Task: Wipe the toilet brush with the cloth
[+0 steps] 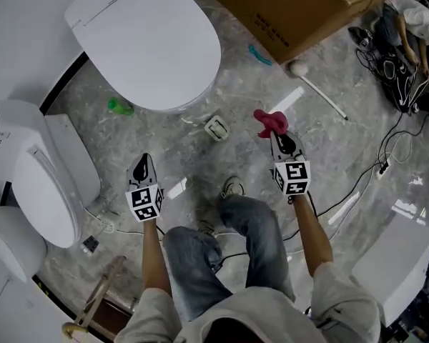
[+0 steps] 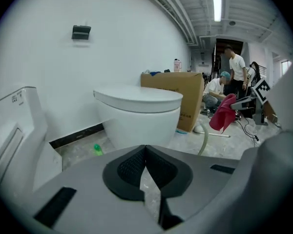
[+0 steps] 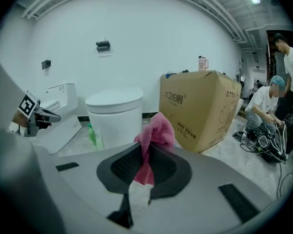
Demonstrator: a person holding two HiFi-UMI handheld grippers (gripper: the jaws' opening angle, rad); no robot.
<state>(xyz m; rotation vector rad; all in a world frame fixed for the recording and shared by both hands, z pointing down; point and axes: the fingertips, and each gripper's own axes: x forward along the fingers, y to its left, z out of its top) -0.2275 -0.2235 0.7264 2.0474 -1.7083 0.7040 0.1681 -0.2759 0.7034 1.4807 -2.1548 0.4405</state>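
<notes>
White toilet [image 1: 150, 41], lid down. Cardboard box [image 1: 286, 6] just beside it; the right gripper view shows Chinese print on its side, too small to read for sure. Toilet brush [image 1: 318, 91] lies on the floor near the box, clear only in the head view. Right gripper [image 1: 277, 133] is clamped on the pink cloth [image 1: 268, 120]. Left gripper [image 1: 144, 159] has its jaws together, holding nothing.

Cloth [image 3: 158, 128] partly hidden (behind the jaws).
</notes>
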